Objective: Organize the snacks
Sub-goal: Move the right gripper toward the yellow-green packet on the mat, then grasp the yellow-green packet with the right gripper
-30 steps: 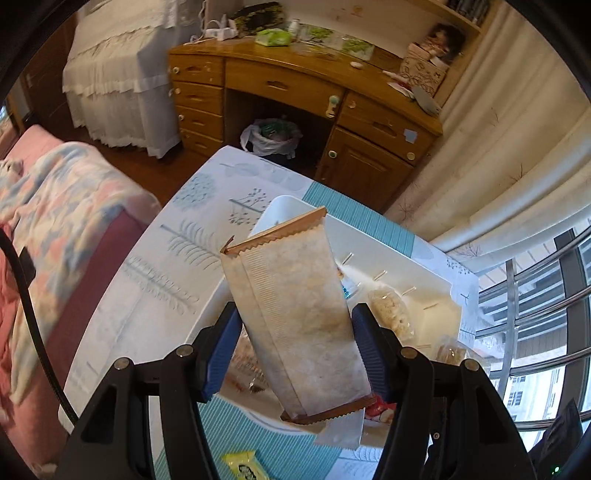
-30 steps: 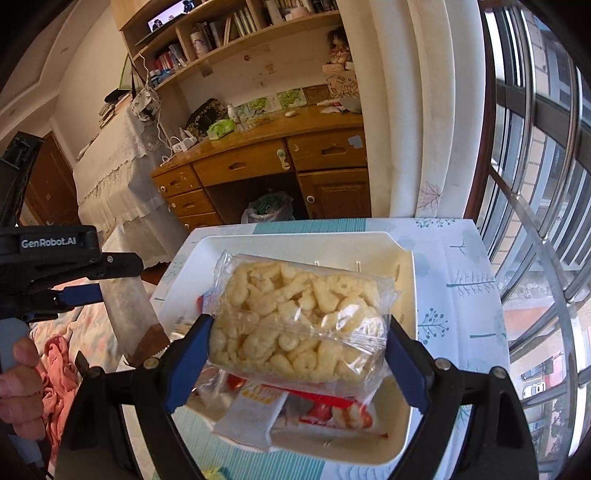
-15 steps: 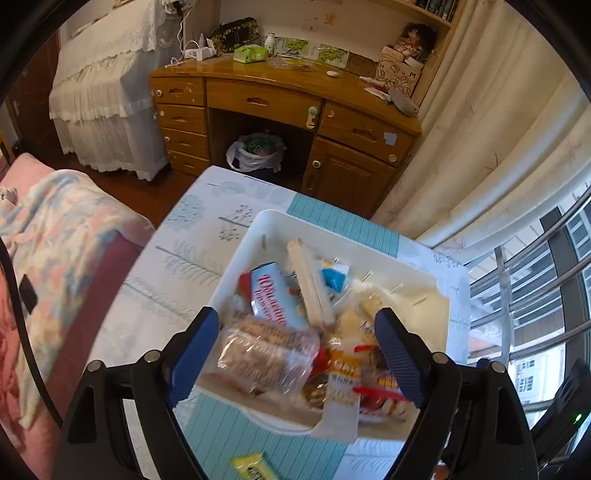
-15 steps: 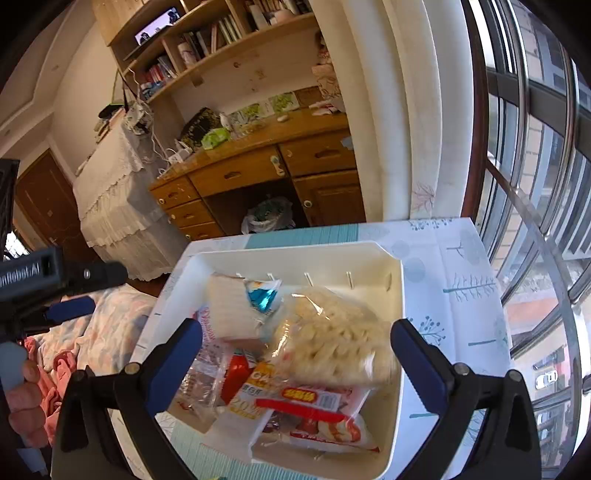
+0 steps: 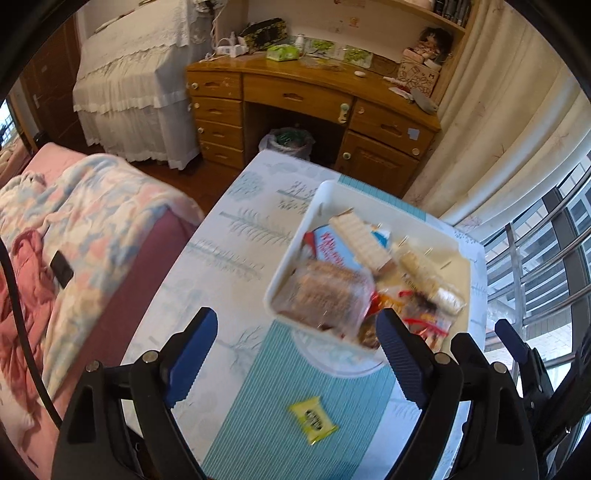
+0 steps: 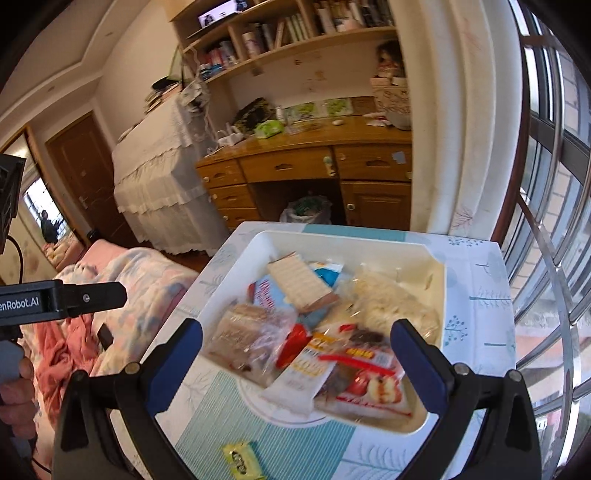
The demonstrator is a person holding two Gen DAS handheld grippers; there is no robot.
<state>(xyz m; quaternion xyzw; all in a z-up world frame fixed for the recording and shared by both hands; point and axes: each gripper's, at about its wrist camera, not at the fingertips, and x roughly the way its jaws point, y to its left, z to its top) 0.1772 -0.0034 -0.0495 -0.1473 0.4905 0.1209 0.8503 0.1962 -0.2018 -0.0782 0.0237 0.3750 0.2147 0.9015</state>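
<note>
Having dropped their packets into the white tray (image 6: 437, 258), both hand-held grippers (image 5: 295, 354) (image 6: 295, 363) now gape empty.

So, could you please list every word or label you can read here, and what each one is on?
"enRobot.AI": on the left gripper's black body, the first letter cut off by the frame edge.
Red lettering on the blue-and-white packet in the tray: blurred, unreadable.
Print on the yellow packet and the red-and-white wrappers: too blurred.

Home bedroom: bed (image 5: 74, 229), wooden desk (image 5: 314, 96), bookshelves (image 6: 295, 26), curtains (image 5: 498, 129)
</note>
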